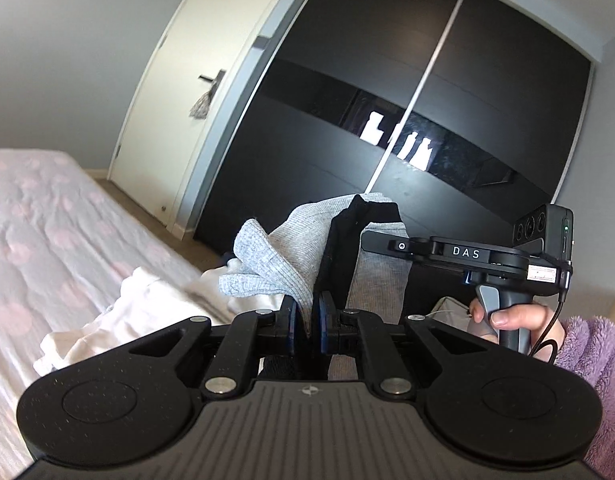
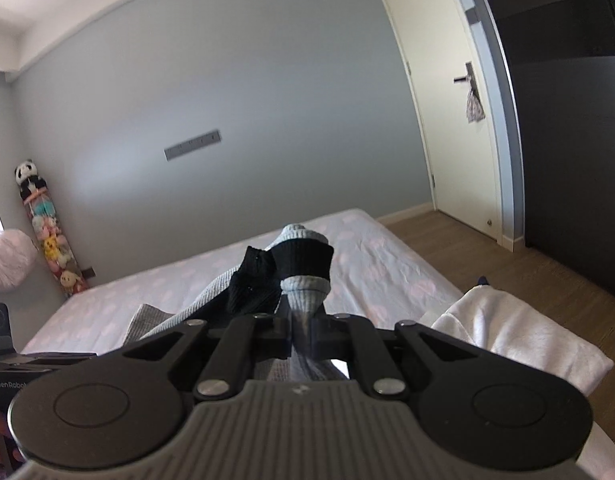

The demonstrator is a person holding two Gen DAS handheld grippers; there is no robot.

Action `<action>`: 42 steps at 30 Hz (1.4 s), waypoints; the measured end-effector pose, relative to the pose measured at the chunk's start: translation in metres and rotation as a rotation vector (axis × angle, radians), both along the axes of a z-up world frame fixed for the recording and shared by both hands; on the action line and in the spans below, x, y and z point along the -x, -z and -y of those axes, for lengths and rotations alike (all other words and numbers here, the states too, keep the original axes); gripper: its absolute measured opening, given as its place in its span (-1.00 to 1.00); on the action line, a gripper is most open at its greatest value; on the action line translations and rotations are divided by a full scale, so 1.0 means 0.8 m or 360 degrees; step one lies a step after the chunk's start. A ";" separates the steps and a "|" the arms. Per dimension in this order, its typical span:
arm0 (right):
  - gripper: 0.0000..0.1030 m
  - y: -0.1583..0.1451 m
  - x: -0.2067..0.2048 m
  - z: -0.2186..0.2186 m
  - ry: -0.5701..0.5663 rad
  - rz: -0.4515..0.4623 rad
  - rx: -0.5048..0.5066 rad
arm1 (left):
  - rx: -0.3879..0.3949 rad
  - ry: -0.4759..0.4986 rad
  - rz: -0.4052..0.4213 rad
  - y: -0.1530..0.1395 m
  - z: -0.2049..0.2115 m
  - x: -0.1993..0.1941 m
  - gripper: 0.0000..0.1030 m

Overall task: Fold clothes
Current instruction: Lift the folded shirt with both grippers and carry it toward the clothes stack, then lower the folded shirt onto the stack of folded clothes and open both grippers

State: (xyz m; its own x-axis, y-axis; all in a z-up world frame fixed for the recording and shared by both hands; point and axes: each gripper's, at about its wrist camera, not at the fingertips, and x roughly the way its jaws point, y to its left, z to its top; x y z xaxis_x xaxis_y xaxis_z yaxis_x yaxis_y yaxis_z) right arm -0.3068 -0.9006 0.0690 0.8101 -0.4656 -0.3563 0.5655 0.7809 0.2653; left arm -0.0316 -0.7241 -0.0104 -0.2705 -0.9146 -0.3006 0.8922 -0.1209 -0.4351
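A grey ribbed garment with black trim [image 1: 275,256] is held up in the air above the bed. My left gripper [image 1: 305,316] is shut on a bunched grey edge of it. My right gripper [image 2: 301,330] is shut on another part of the same garment [image 2: 303,276], where a black band crosses the grey knit. The right gripper's body also shows in the left wrist view [image 1: 467,256], held by a hand in a purple fleece sleeve. The garment's lower part hangs hidden behind both grippers.
The bed [image 2: 371,264] with a pink-spotted sheet lies below. White clothes [image 1: 147,300] are piled on it, also in the right wrist view [image 2: 507,328]. A black sliding wardrobe [image 1: 427,80], a white door [image 2: 447,100] and wooden floor [image 2: 507,272] stand beyond.
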 end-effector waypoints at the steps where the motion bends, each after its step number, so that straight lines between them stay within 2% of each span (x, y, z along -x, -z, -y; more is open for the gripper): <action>1: -0.81 0.008 -0.013 0.013 -0.0013 -0.0028 -0.0012 | -0.0024 -0.0017 0.0006 0.008 0.009 -0.010 -0.83; 5: -0.81 0.037 -0.079 0.056 -0.0062 -0.0125 -0.0050 | -0.0123 -0.0078 0.0041 0.034 0.054 -0.047 -0.83; 9: -0.81 0.069 -0.145 0.083 -0.0120 -0.0239 -0.0075 | -0.0198 -0.0125 0.0054 0.062 0.075 -0.081 -0.83; 13: -0.81 0.105 -0.200 0.105 -0.0144 -0.0394 -0.0101 | -0.0280 -0.0157 0.0014 0.091 0.100 -0.112 -0.84; 17: -0.81 0.142 -0.236 0.117 -0.0140 -0.0546 -0.0153 | -0.0364 -0.0155 -0.0015 0.116 0.121 -0.134 -0.84; 20: -0.80 0.163 -0.249 0.124 -0.0140 -0.0614 -0.0188 | -0.0415 -0.0166 -0.0043 0.130 0.118 -0.143 -0.83; 23: -0.72 0.178 -0.256 0.133 -0.0122 -0.0644 -0.0206 | -0.0454 -0.0190 -0.0087 0.142 0.111 -0.150 -0.78; 26: -0.58 0.180 -0.254 0.144 -0.0077 -0.0598 -0.0234 | -0.0469 -0.0241 -0.0106 0.144 0.104 -0.156 -0.64; 27: -0.50 0.178 -0.251 0.146 -0.0051 -0.0582 -0.0226 | -0.0468 -0.0272 -0.0108 0.143 0.099 -0.157 -0.57; 29: -0.32 0.170 -0.243 0.147 0.0009 -0.0551 -0.0196 | -0.0473 -0.0354 -0.0105 0.139 0.087 -0.163 -0.56; 33: -0.32 0.144 -0.211 0.155 0.0150 -0.0426 -0.0208 | -0.0515 -0.0451 -0.0137 0.132 0.067 -0.176 -0.56; 36: -0.38 0.129 -0.183 0.144 0.0148 -0.0358 -0.0206 | -0.0495 -0.0459 -0.0113 0.118 0.052 -0.170 -0.56; 37: -0.47 0.125 -0.174 0.135 0.0131 -0.0341 -0.0194 | -0.0482 -0.0443 -0.0096 0.111 0.049 -0.163 -0.56; 41: -0.53 0.118 -0.136 0.089 0.0055 -0.0315 -0.0132 | -0.0416 -0.0325 -0.0012 0.090 0.048 -0.122 -0.56; 42: -0.60 0.119 -0.128 0.076 0.0025 -0.0316 -0.0117 | -0.0393 -0.0290 0.0002 0.086 0.049 -0.110 -0.56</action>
